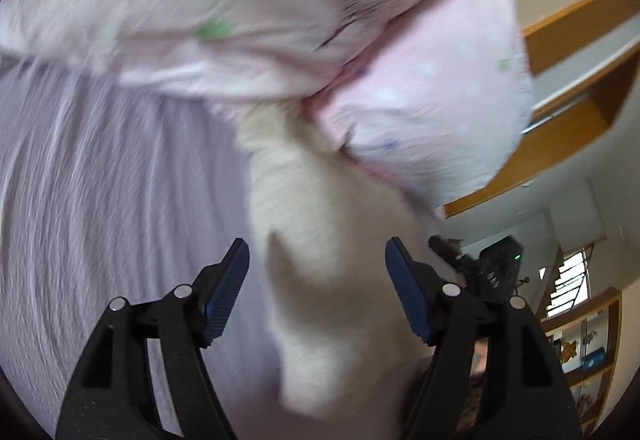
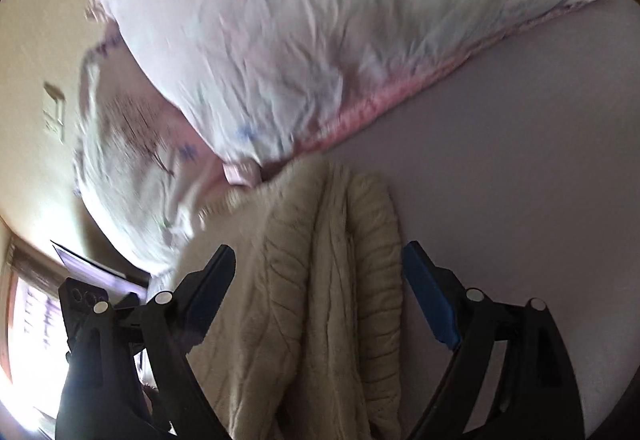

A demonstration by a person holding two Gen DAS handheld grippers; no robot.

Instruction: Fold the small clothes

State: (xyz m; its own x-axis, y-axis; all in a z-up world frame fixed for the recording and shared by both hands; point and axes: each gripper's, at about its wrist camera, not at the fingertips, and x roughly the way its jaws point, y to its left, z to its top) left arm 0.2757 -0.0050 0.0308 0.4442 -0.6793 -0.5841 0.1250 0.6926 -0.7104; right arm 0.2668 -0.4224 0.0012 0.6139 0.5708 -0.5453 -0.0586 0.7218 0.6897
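Both grippers, left gripper point(image 1: 316, 272) and right gripper point(image 2: 319, 274), wide open, empty. Cream sweater point(image 2: 320, 280) bunched between fingers on bed point(image 2: 520, 160), pink garment point(image 2: 300, 40) behind touching. Risk: closing catches several layers, drags both.

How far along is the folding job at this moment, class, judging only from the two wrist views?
Nothing looks folded yet. The cream knit garment lies bunched in ridges on the lilac sheet, between the open fingers of the right gripper. The left gripper is open too, holding nothing. The pink printed garment is crumpled and motion-blurred. Both pieces remain to be spread and folded.
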